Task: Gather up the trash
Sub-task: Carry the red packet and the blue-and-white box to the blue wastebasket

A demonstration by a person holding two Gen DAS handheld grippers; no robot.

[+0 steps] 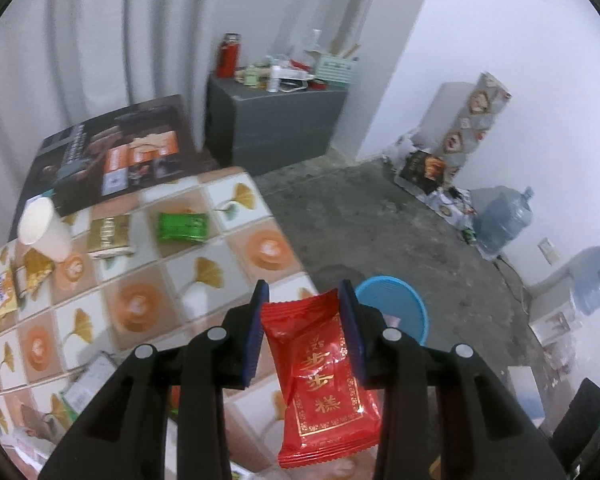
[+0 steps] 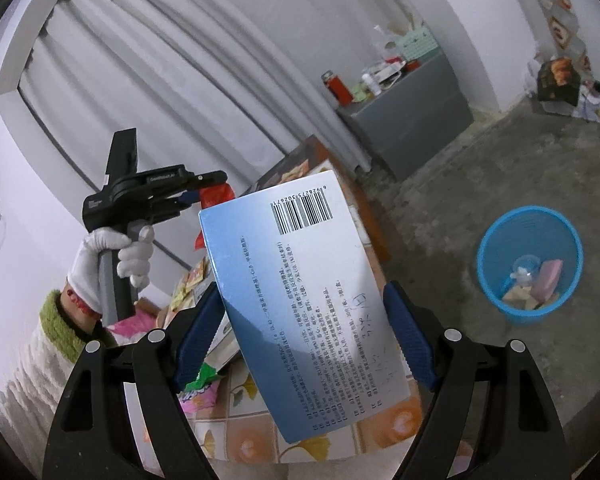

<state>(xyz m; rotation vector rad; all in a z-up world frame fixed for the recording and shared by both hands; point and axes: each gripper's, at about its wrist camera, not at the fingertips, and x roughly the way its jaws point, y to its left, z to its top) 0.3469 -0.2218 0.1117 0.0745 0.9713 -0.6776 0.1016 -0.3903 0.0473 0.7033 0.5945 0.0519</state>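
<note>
My left gripper [image 1: 303, 300] is shut on a red snack packet [image 1: 320, 376] with gold writing, held above the table's right edge. It also shows in the right wrist view [image 2: 210, 196], held by a white-gloved hand. My right gripper [image 2: 304, 308] is shut on a blue-and-white medicine box [image 2: 300, 300] with a barcode, held up over the table. A blue trash basket [image 2: 530, 264] stands on the floor to the right with several pieces of trash inside; in the left wrist view its rim [image 1: 396, 292] shows just beyond the packet.
The tiled table [image 1: 140, 304] holds a green packet [image 1: 182, 227], a gold packet [image 1: 110, 236], a white paper cup [image 1: 44, 228], yellow snack bags [image 1: 4, 292] and a dark box [image 1: 116, 152]. A grey cabinet [image 1: 276, 120] and water jugs [image 1: 504, 220] stand on the concrete floor.
</note>
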